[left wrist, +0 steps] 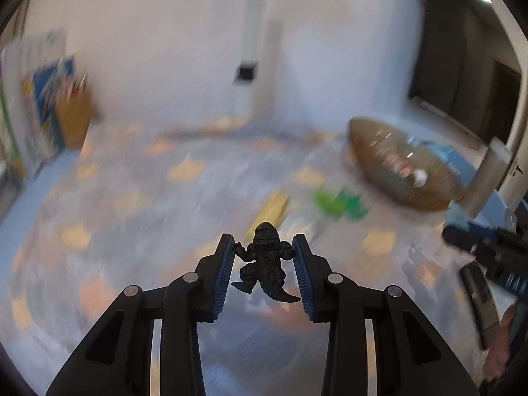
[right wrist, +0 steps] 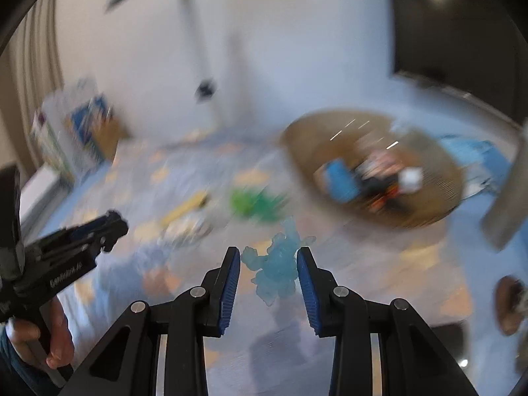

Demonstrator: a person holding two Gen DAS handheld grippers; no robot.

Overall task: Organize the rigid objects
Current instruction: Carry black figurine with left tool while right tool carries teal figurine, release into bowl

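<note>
My left gripper (left wrist: 263,247) is shut on a small black monster figure (left wrist: 265,260) and holds it above the patterned mat. My right gripper (right wrist: 268,257) is shut on a translucent blue figure (right wrist: 277,264), also held above the mat. A round brown basket (right wrist: 373,168) with several toys in it stands at the right; it also shows in the left wrist view (left wrist: 402,168). A green toy (right wrist: 254,203) and a yellow flat piece (right wrist: 184,208) lie on the mat ahead; the left wrist view shows both, the green toy (left wrist: 340,204) and the yellow piece (left wrist: 272,206). Both views are motion-blurred.
The blue and orange patterned mat (left wrist: 132,198) covers the floor up to a white wall. Boxes and books (left wrist: 49,105) stand at the far left. The left gripper (right wrist: 66,250) shows at the left of the right wrist view. A dark doorway (left wrist: 468,66) is at right.
</note>
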